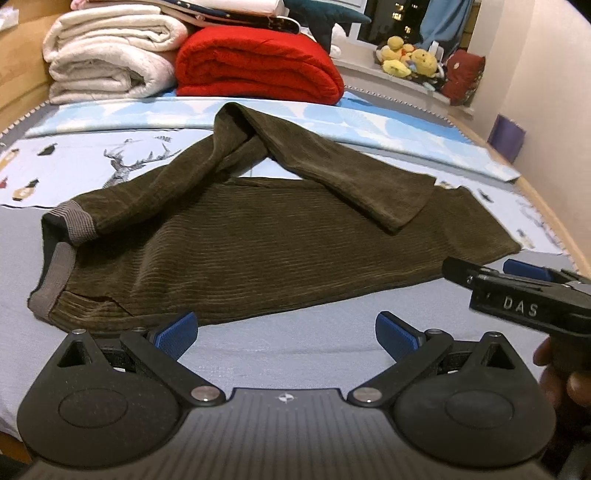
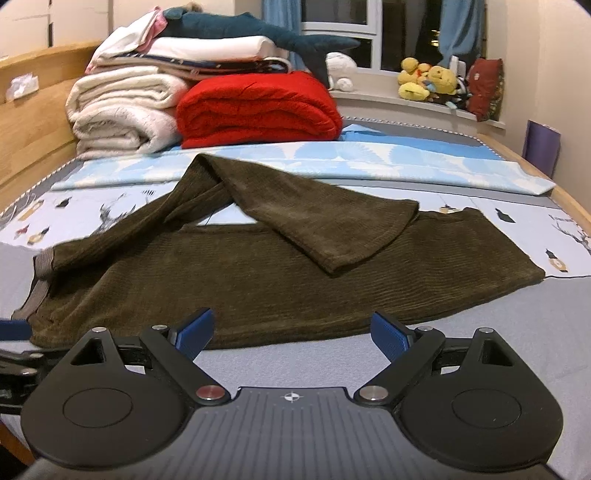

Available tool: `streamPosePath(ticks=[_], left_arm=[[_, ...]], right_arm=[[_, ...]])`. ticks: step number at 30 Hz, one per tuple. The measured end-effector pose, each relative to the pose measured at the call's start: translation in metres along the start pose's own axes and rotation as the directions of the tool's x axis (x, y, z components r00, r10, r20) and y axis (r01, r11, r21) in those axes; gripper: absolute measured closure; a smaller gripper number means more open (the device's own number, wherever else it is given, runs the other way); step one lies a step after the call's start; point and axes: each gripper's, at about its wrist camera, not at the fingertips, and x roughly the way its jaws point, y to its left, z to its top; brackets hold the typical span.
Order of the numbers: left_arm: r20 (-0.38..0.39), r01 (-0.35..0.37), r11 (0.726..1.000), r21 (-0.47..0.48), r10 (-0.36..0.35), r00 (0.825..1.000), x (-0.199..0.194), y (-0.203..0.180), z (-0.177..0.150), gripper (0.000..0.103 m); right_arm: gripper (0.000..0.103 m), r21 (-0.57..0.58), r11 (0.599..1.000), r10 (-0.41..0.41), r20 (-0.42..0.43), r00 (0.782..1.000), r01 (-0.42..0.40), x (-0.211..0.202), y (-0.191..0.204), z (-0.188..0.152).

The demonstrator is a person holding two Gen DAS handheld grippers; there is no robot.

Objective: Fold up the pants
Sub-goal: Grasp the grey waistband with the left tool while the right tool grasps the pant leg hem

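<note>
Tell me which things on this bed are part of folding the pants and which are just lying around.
Part of the job:
pants, one leg doubled back over the other
left gripper, open
right gripper, open

Just lying about:
red blanket
white blankets
plush shark
yellow plush toys
light blue sheet

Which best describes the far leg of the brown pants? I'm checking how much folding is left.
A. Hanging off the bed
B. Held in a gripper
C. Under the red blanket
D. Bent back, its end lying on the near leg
D: the far leg doubles back, its end resting on the near leg; both grippers are open and hold nothing.
</note>
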Motion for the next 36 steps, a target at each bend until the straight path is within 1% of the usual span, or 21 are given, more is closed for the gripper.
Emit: streamPosePath(ticks=[2, 3, 5, 7, 9, 11, 13, 14, 15, 16, 17, 18, 20, 23, 25, 28, 30, 32, 34, 35, 36], left_arm=[[-0.006, 0.017, 1.0, -0.02, -0.017, 1.0, -0.003, 0.009, 0.007, 0.0], [-0.001, 0.039, 0.999, -0.029, -0.039, 0.999, -0.006, 0.015, 0.012, 0.0], [0.027, 0.061, 0.998, -0.014, -0.06, 0.998, -0.014, 0.029, 0.027, 0.0], [0.035, 0.035, 0.999, 0.029, -0.036, 0.999, -0.015, 0.044, 0.044, 0.0], [0.035, 0.003, 0.999, 0.038, -0.004, 0.999, -0.012, 0.067, 0.059, 0.0], [0.015, -0.027, 1.0, -0.011, 0.027, 1.0, -0.003, 0.099, 0.068, 0.0], [-0.018, -0.059, 0.994, -0.089, 0.058, 0.998, 0.014, 0.132, 0.067, 0.001], [-0.035, -0.073, 0.989, -0.132, 0.069, 0.997, 0.023, 0.147, 0.062, 0.002], [-0.1, -0.088, 0.975, -0.205, 0.068, 0.993, 0.035, 0.166, 0.059, 0.011], [-0.126, -0.074, 0.961, -0.267, 0.041, 0.991, 0.042, 0.181, 0.058, 0.016], [-0.125, -0.067, 0.952, -0.299, 0.031, 0.992, 0.044, 0.193, 0.06, 0.023], [-0.116, -0.093, 0.947, -0.309, 0.06, 0.991, 0.044, 0.202, 0.061, 0.023], [-0.121, -0.162, 0.935, -0.315, 0.13, 0.984, 0.046, 0.215, 0.061, 0.023], [-0.129, -0.188, 0.908, -0.374, 0.15, 0.98, 0.056, 0.239, 0.06, 0.022], [-0.153, -0.258, 0.889, -0.378, 0.215, 0.965, 0.064, 0.25, 0.062, 0.021], [-0.205, -0.324, 0.86, -0.393, 0.262, 0.943, 0.079, 0.269, 0.063, 0.021], [-0.258, -0.338, 0.844, -0.417, 0.246, 0.934, 0.093, 0.28, 0.06, 0.021], [-0.302, -0.333, 0.835, -0.439, 0.212, 0.929, 0.104, 0.288, 0.057, 0.021], [-0.333, -0.328, 0.836, -0.441, 0.187, 0.924, 0.114, 0.292, 0.056, 0.02], [-0.346, -0.327, 0.847, -0.419, 0.183, 0.92, 0.118, 0.291, 0.056, 0.019], [-0.365, -0.33, 0.865, -0.377, 0.189, 0.912, 0.122, 0.287, 0.056, 0.02]], right_arm=[[0.011, 0.041, 0.999, -0.013, 0.013, 1.0, 0.012, -0.001, -0.01, 0.004], [0.011, 0.064, 0.998, -0.017, 0.016, 1.0, 0.016, 0.0, -0.017, 0.006], [0.012, 0.129, 0.991, -0.032, 0.015, 0.999, 0.029, 0.004, -0.037, 0.013], [0.014, 0.192, 0.979, -0.064, 0.003, 0.998, 0.062, 0.011, -0.061, 0.018], [0.014, 0.267, 0.959, -0.097, -0.021, 0.995, 0.099, 0.019, -0.088, 0.023], [0.014, 0.332, 0.933, -0.127, -0.047, 0.991, 0.135, 0.028, -0.116, 0.023], [0.015, 0.394, 0.903, -0.152, -0.075, 0.985, 0.17, 0.041, -0.143, 0.024], [0.015, 0.419, 0.889, -0.161, -0.089, 0.983, 0.184, 0.047, -0.154, 0.024], [0.016, 0.444, 0.874, -0.168, -0.103, 0.98, 0.197, 0.055, -0.166, 0.024], [0.017, 0.474, 0.854, -0.174, -0.125, 0.977, 0.213, 0.064, -0.181, 0.024], [0.019, 0.499, 0.838, -0.174, -0.142, 0.974, 0.222, 0.072, -0.192, 0.022], [0.022, 0.521, 0.822, -0.171, -0.159, 0.973, 0.229, 0.08, -0.201, 0.021], [0.024, 0.574, 0.784, -0.149, -0.195, 0.969, 0.236, 0.099, -0.221, 0.015], [0.024, 0.627, 0.729, -0.139, -0.257, 0.956, 0.275, 0.13, -0.241, 0.007], [0.024, 0.643, 0.709, -0.126, -0.289, 0.949, 0.29, 0.15, -0.251, 0.002], [0.024, 0.647, 0.705, -0.097, -0.319, 0.943, 0.291, 0.173, -0.254, 0.0], [0.024, 0.639, 0.708, -0.099, -0.333, 0.938, 0.301, 0.182, -0.255, 0.0], [0.025, 0.615, 0.727, -0.111, -0.335, 0.936, 0.307, 0.189, -0.253, 0.003], [0.04, 0.578, 0.757, -0.124, -0.332, 0.935, 0.305, 0.195, -0.249, 0.007], [0.061, 0.562, 0.768, -0.13, -0.332, 0.934, 0.307, 0.197, -0.251, 0.008], [0.087, 0.551, 0.776, -0.132, -0.333, 0.934, 0.306, 0.198, -0.251, 0.009]])
